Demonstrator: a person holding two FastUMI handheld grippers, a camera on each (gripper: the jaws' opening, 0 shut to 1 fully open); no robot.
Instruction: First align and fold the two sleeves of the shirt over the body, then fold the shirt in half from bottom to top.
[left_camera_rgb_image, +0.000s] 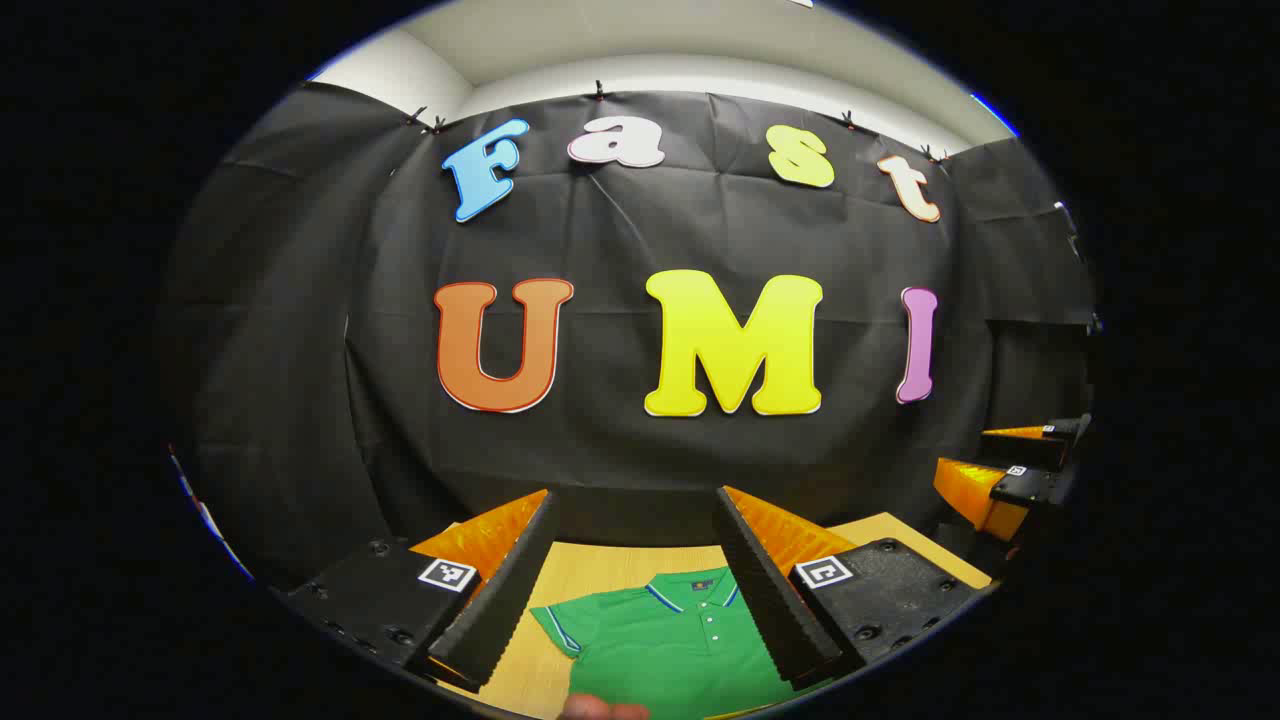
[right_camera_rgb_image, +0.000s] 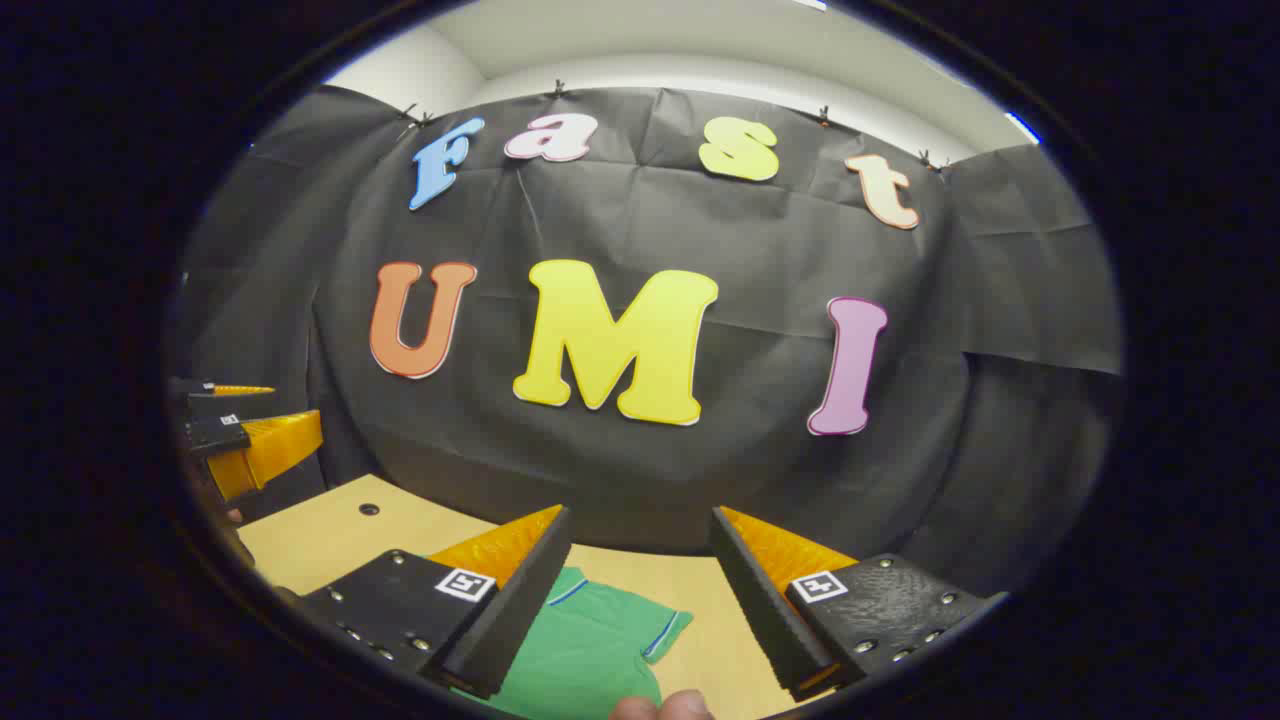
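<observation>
Currently flat on table (left_camera_rgb_image: 610, 580): shirt (left_camera_rgb_image: 670, 645), light, limp, prone to wrinkle. Left gripper (left_camera_rgb_image: 628, 590) and right gripper (right_camera_rgb_image: 635, 600) wide open, empty, raised above. Best pinched at sleeve (right_camera_rgb_image: 665, 630) cuff edges.

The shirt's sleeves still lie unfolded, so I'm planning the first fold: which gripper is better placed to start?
Slightly the right. The right gripper, open, has a spread sleeve between its fingers. The left gripper, also open, frames the shirt at its collar; the other sleeve lies nearer one finger.
</observation>
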